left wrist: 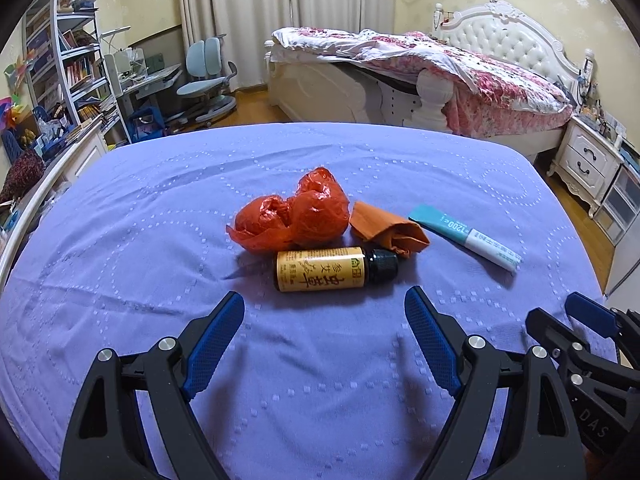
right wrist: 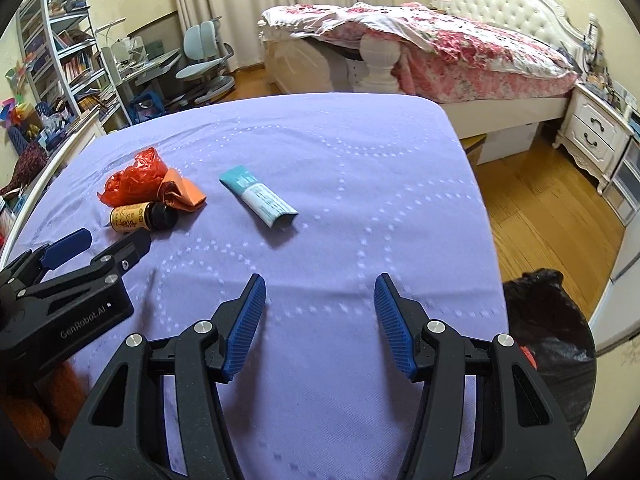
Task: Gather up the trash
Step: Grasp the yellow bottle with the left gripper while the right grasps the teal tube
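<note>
Left wrist view: the left gripper (left wrist: 325, 298) hangs over a purple bedspread (left wrist: 160, 200), jaws spread wide with nothing between them.
Right wrist view: the right gripper (right wrist: 320, 286) has its jaws apart and empty, above bare purple cloth.
Bottle: a small amber bottle (left wrist: 320, 269) with a black cap lies on its side just beyond the left gripper's fingertips, cap pointing right.
Red bag: a crumpled red plastic bag (left wrist: 294, 216) sits just behind the bottle, touching it.
Orange scrap: a folded orange paper scrap (left wrist: 386, 230) rests against the right side of the bag.
Tube: a squeezed teal-and-white tube (left wrist: 466, 236) (toothpaste or cream, I cannot tell which) lies apart to the right of the cluster, far ahead of the right gripper.
Bin: a bin lined with a black bag (right wrist: 554, 344) stands off the right near edge of the bedspread, something red visible inside.
Background: a white bed (left wrist: 460, 60) with floral bedding, a bookshelf (left wrist: 68, 52) at far left.
</note>
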A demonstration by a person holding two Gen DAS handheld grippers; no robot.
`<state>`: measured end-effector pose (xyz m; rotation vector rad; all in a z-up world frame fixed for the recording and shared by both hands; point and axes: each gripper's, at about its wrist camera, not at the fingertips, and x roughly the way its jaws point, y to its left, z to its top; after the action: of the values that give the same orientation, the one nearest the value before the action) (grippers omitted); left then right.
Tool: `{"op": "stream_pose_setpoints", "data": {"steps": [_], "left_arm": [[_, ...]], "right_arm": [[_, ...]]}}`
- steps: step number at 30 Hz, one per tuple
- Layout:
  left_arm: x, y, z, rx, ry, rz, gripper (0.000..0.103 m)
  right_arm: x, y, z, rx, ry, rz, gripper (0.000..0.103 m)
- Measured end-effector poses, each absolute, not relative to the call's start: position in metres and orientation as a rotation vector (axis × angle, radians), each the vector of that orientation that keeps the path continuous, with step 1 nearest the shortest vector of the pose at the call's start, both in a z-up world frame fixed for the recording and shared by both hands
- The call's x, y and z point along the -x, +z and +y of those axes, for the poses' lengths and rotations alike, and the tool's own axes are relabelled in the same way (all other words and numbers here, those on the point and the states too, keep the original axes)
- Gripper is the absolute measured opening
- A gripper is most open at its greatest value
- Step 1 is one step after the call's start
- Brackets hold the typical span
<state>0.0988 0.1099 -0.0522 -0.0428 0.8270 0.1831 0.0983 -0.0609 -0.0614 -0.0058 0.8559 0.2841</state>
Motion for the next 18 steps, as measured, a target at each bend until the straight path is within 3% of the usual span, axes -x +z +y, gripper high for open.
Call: {"op": "stream_pose_setpoints", "data": {"steps": [18], "left_arm": [[-0.126, -0.055, 0.116, 0.025, 0.161, 0.863, 0.082]], "right_arm": [[-0.120, -0.062, -0.050, 0.002, 0.320, 0.862, 0.058]]}}
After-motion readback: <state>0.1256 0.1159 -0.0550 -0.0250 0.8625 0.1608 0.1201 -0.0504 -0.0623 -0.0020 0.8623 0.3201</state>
